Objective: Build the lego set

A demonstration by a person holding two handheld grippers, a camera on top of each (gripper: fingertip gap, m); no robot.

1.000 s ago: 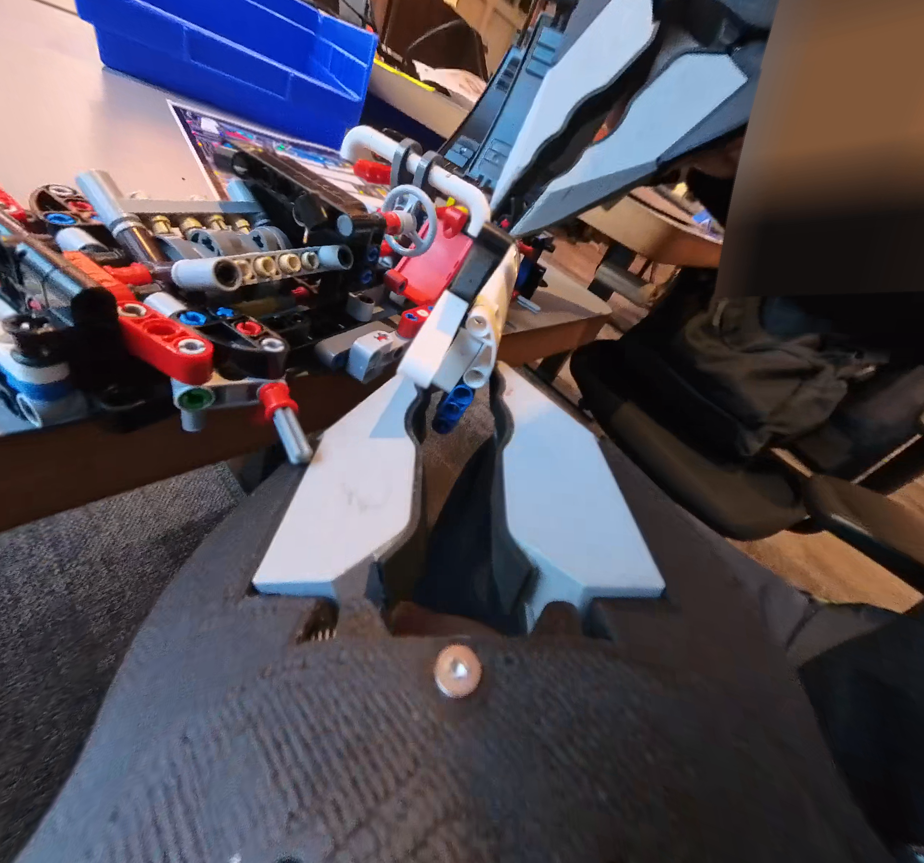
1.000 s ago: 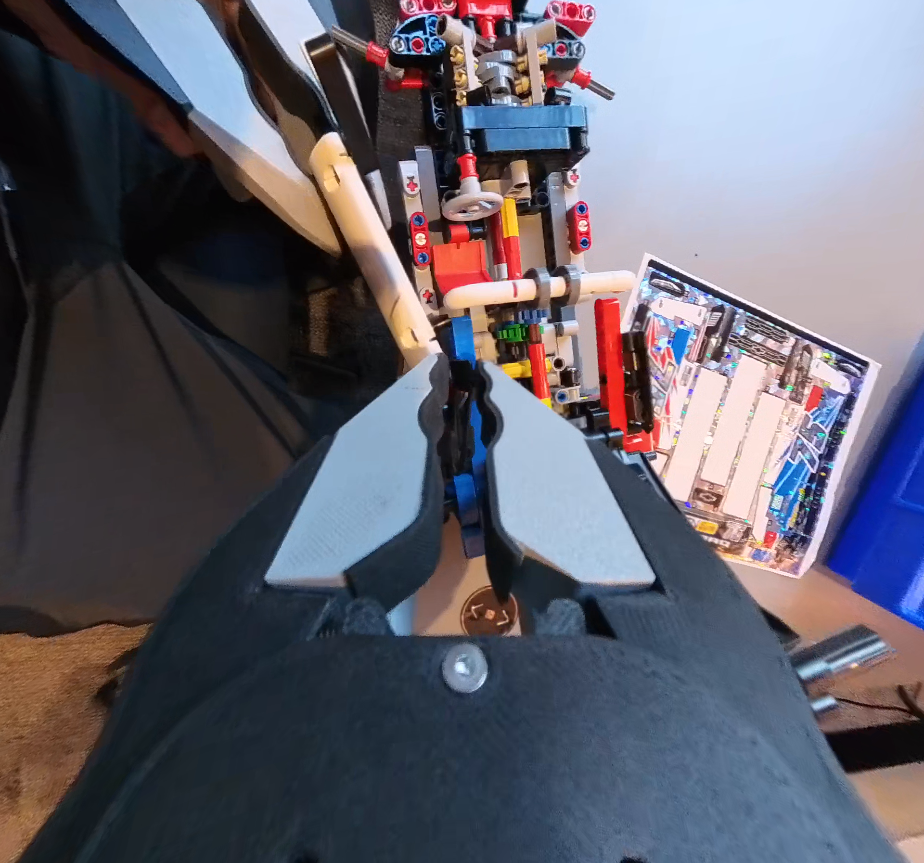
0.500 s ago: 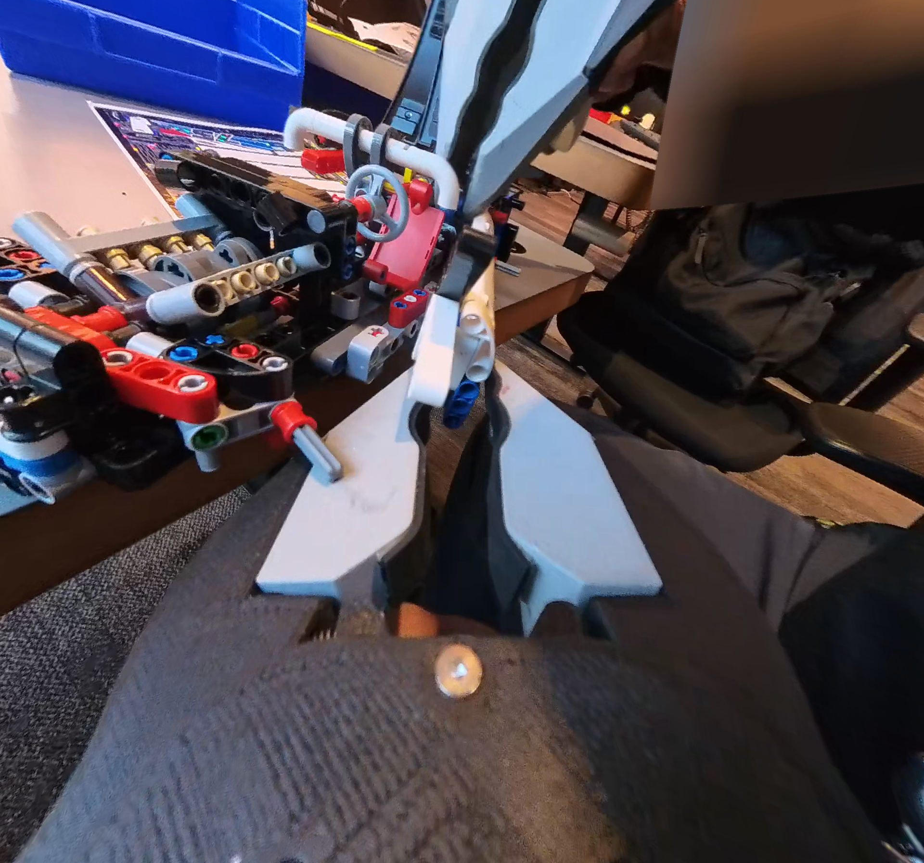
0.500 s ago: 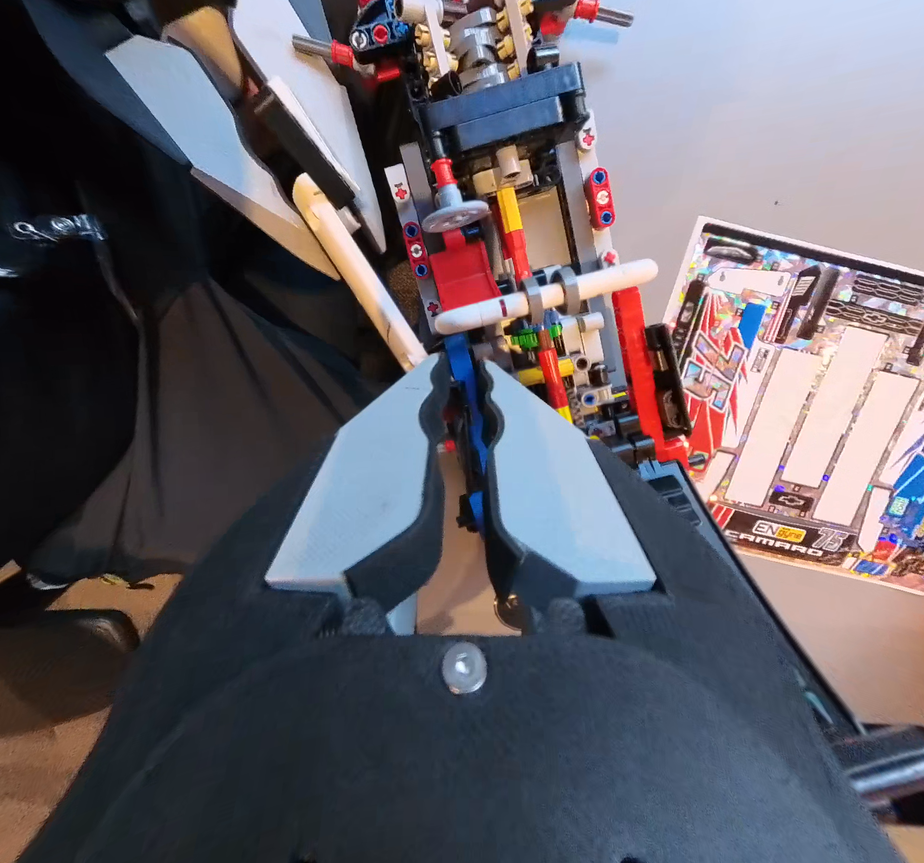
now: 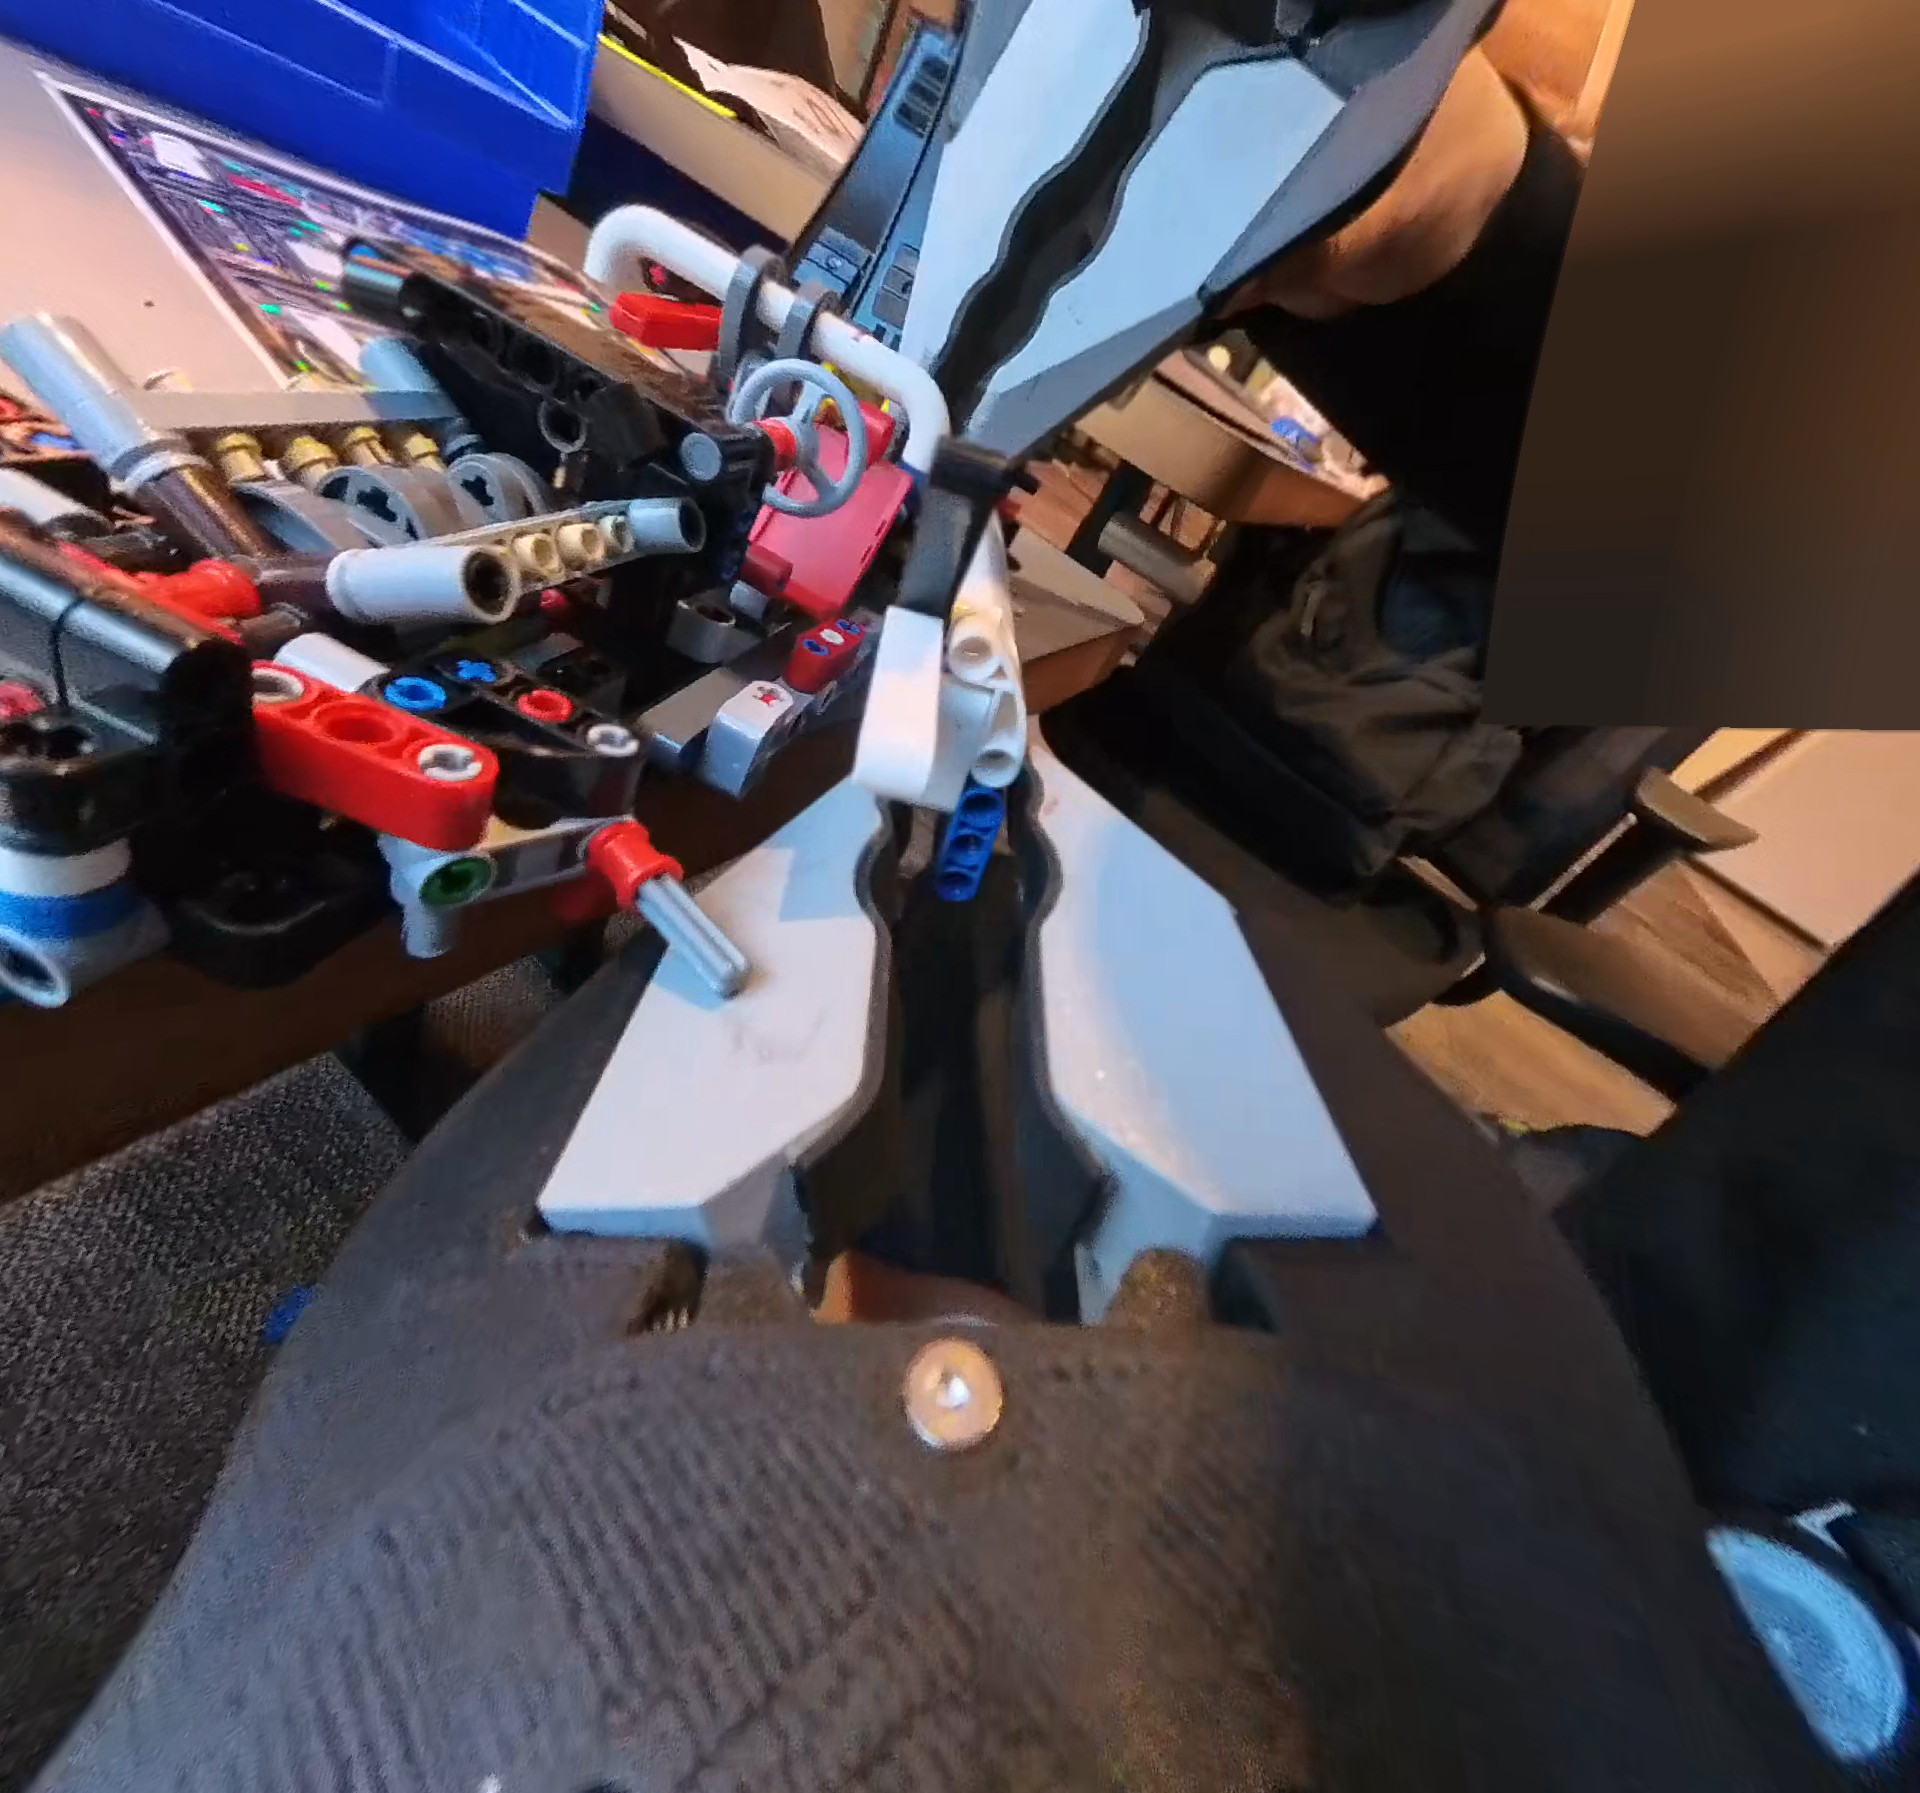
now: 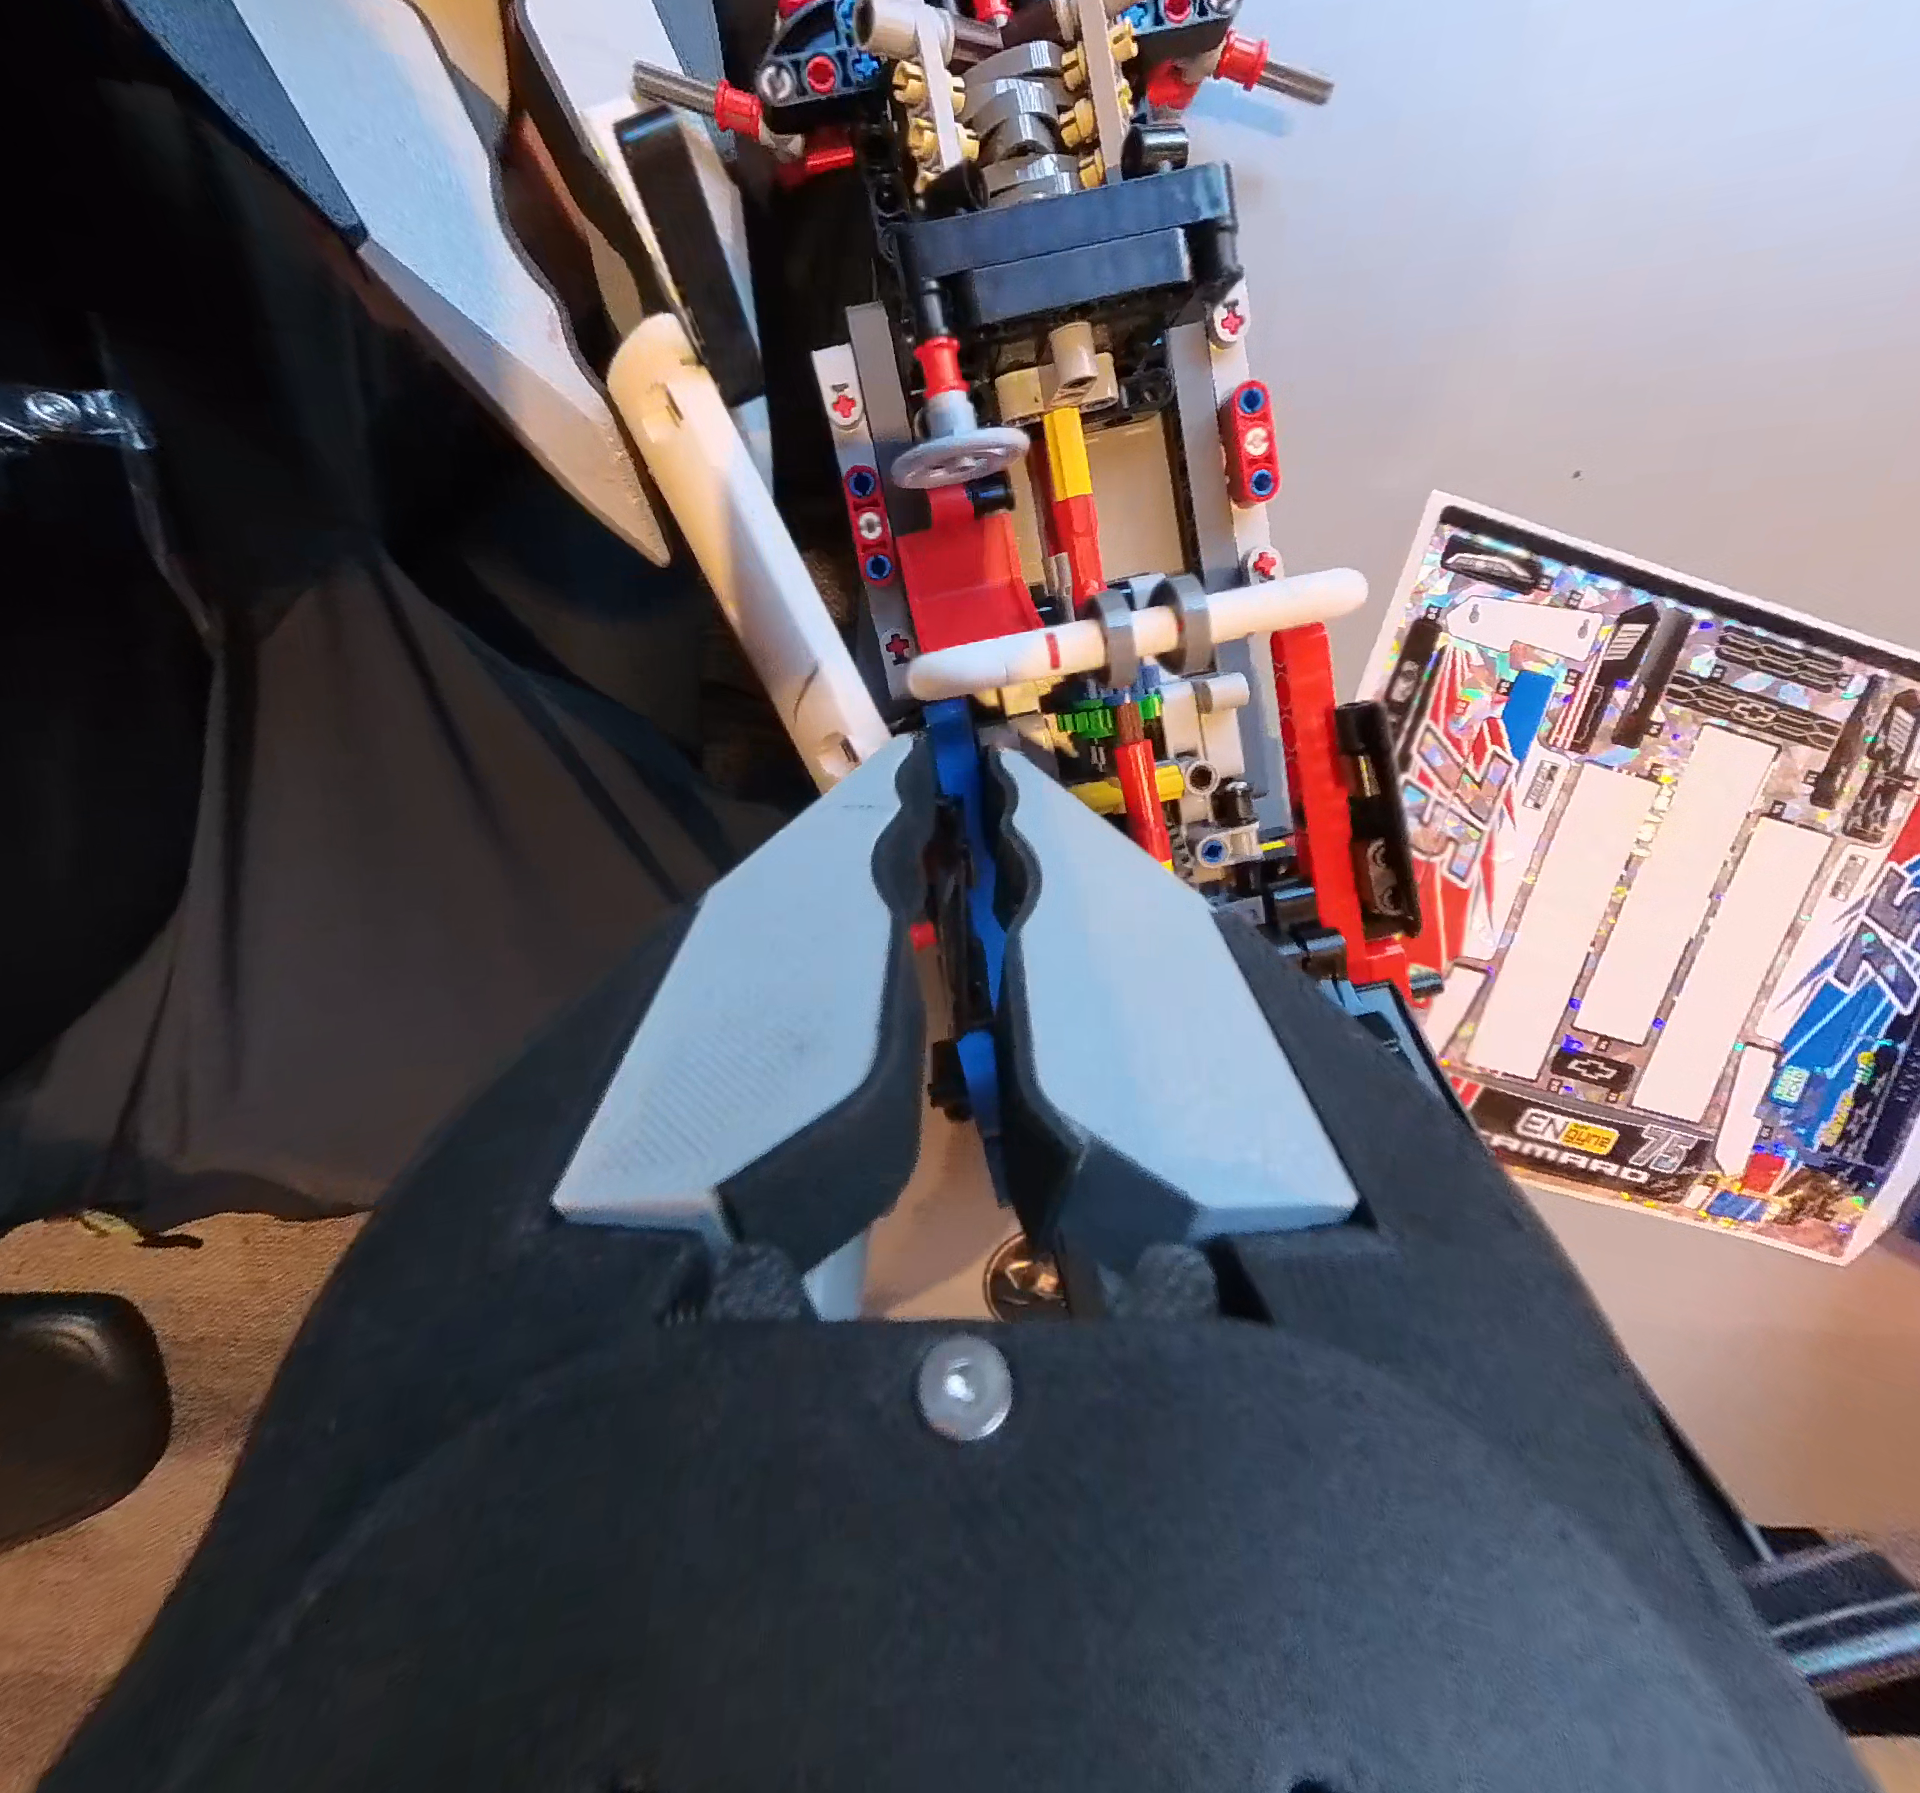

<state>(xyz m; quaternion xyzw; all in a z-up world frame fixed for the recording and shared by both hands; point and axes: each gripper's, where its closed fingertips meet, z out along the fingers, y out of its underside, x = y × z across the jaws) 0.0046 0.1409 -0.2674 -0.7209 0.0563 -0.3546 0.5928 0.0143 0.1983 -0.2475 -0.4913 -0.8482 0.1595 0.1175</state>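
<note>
Glossy plastic lego chassis (image 6: 1049, 413); sparkly foil sticker sheet (image 6: 1662, 870); matt table (image 6: 1558, 185).

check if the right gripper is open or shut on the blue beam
Shut on it. In the right wrist view the right gripper has both fingers pressed against the blue beam, no gap either side.

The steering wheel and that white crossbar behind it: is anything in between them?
Yes: in the right wrist view a red seat sits between the grey steering wheel and the white crossbar.
</note>
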